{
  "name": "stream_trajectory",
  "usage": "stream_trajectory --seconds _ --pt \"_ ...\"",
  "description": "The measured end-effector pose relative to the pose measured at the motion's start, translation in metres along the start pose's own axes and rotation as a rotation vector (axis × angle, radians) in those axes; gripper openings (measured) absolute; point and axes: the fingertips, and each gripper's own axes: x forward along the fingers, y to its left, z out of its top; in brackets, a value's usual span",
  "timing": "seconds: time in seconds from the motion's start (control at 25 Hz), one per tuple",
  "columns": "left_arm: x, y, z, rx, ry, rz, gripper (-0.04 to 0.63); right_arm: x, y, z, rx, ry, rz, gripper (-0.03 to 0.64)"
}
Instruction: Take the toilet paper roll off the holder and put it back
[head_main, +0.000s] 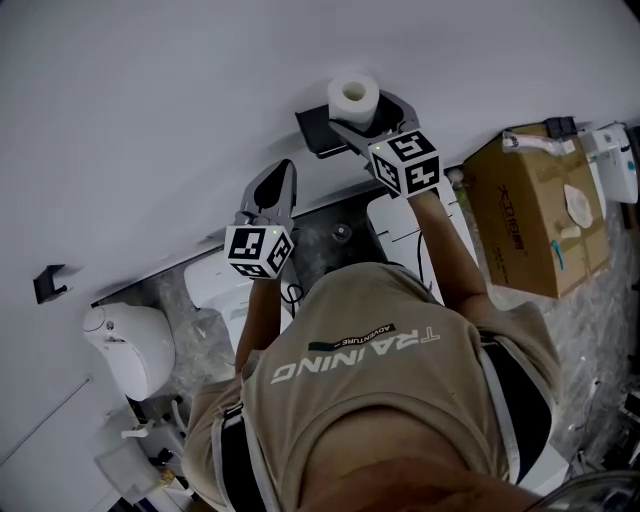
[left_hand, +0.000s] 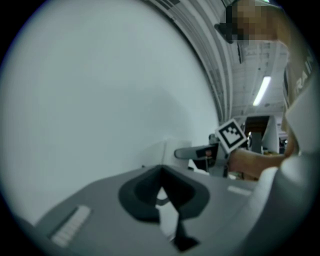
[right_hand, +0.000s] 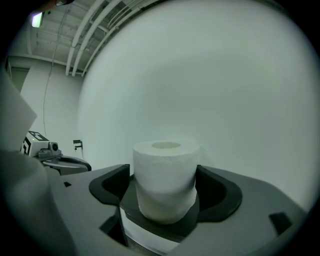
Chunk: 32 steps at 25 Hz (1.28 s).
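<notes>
In the head view the roll (head_main: 353, 96) stands on end on the black holder (head_main: 318, 135) on the white wall, its long axis upright and the core hole facing up. The right forearm (head_main: 445, 245) reaches straight ahead to the wall, and the right gripper (head_main: 365, 115) meets the roll with one jaw on each side. The left arm is bent and holds the left gripper (head_main: 283, 170) lower and to the left, with its tip near the bare wall and well apart from the roll. In the left gripper view the left gripper (left_hand: 161, 172) has its jaws together at the tips with nothing between them. It points at plain wall, and the right gripper (left_hand: 197, 152) shows off to the right. In the right gripper view the roll (right_hand: 165, 180) stands upright on the holder (right_hand: 184, 227), hole on top. It sits squarely between the jaws of the right gripper (right_hand: 165, 186), which are spread wide. The dark pads lie just beside its flanks, and the paper shows no squeeze.
</notes>
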Motion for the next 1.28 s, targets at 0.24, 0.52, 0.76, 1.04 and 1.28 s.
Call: stream_trajectory --seconds 0.24,0.52,0.76,1.04,1.28 --pt "0.003 0.006 0.000 0.003 -0.003 0.011 0.005 0.012 -0.003 -0.002 0.004 0.031 -0.007 0.359" --pt "0.006 0.007 0.002 0.008 -0.002 0.026 0.005 0.018 -0.010 -0.004 -0.010 0.077 -0.026 0.359" --pt "0.007 0.006 0.009 0.021 -0.015 0.044 0.005 0.019 -0.010 -0.004 -0.017 0.068 -0.007 0.359" --pt "-0.002 0.000 0.010 0.026 -0.026 0.070 0.005 0.012 -0.003 -0.003 -0.034 0.036 0.040 0.359" --pt "-0.013 -0.002 0.003 0.018 -0.019 0.100 0.005 0.001 -0.002 0.006 -0.037 -0.014 0.069 0.359"
